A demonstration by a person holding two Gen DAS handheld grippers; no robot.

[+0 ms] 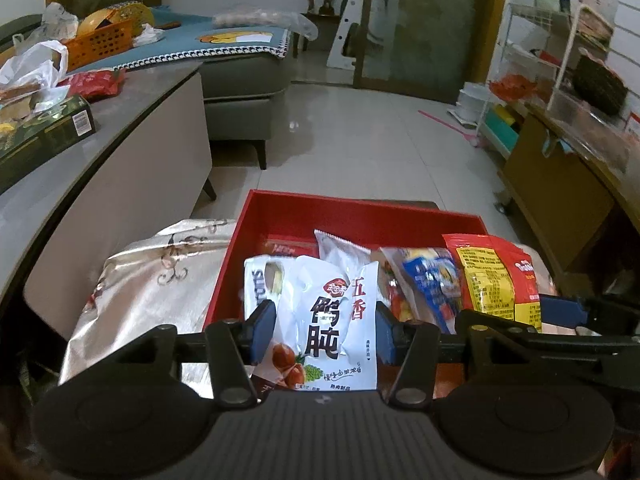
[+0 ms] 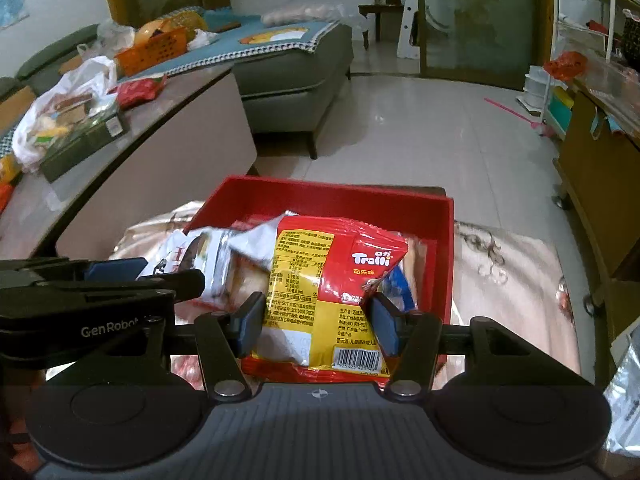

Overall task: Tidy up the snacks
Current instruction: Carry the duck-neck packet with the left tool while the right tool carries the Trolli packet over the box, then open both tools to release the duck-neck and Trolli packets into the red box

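Left gripper (image 1: 325, 333) clamps a white pouch (image 1: 332, 320); right gripper (image 2: 316, 325) clamps a Trolli bag (image 2: 336, 280), both over the red box (image 2: 444, 264). Likely light, soft, slippery film (grip mid-body, not seams). The box rests on patterned cloth (image 2: 516, 272); tiled floor (image 2: 420, 136) beyond.

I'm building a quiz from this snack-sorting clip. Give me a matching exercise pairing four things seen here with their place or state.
Things:
1. white snack pouch with black characters
2. red and yellow Trolli gummy bag
3. red rectangular box
4. orange slotted plastic basket

Places or states:
A. on the teal-covered sofa
B. clamped in the right gripper
C. on the silvery patterned cloth, holding snacks
D. clamped in the left gripper

Pairs: 1-D, 2-B, 3-C, 4-A
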